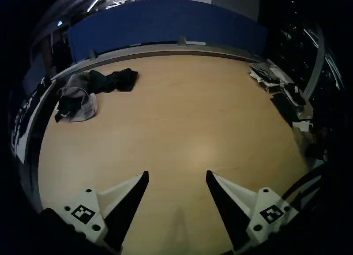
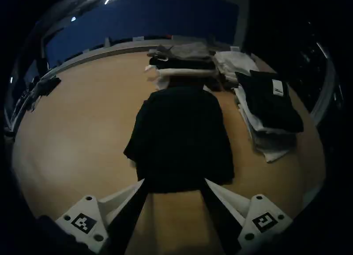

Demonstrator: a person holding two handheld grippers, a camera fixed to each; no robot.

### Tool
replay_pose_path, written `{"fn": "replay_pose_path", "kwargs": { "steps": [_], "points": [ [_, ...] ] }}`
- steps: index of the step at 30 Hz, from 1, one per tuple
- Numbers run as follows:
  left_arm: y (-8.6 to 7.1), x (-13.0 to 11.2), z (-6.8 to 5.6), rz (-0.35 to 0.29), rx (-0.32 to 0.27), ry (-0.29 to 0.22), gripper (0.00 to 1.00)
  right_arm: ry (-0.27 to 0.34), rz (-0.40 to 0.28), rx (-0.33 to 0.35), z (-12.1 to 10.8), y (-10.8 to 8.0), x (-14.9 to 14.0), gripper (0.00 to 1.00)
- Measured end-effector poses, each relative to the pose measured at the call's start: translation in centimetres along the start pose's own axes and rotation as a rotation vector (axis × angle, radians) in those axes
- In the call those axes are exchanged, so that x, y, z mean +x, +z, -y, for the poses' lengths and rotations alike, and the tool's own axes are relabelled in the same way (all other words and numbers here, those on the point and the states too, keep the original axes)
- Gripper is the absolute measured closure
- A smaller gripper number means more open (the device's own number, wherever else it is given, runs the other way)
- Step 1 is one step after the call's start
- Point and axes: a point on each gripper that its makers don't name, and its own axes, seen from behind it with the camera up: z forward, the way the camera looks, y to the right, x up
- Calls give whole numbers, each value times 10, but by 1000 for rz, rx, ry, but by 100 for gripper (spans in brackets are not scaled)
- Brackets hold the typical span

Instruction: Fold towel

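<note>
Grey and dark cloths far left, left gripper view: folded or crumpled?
Crumpled: the cloths lie in a loose lumpy heap on the table, no flat layers.

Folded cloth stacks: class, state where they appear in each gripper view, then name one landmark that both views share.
Left gripper view: the folded cloth stacks sit small along the far right edge of the table.
Right gripper view: the stacks are large at upper right, beside and beyond the dark towel.
Shared landmark: the blue partition behind the table's far edge.
</note>
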Motion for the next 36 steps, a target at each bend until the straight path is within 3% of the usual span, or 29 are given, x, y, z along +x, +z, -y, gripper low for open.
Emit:
{"fn": "replay_pose_path", "kwargs": {
  "steps": [9,24,33,36],
  "points": [
    [-1,-2,1,0,1,-2,4,40,-5,-13,-1,1,0,15],
    [-3,2,-3,-7,-4,7,4,48,-3,-17,0,-1,1,14],
    [-4,3,-1,-18,-3,0,4,41,-74,-28,-4,-19,21,0],
    [-4,6,1,-28,-2,-2,4,44,-95,-23,-3,-27,28,0]
  ]
}}
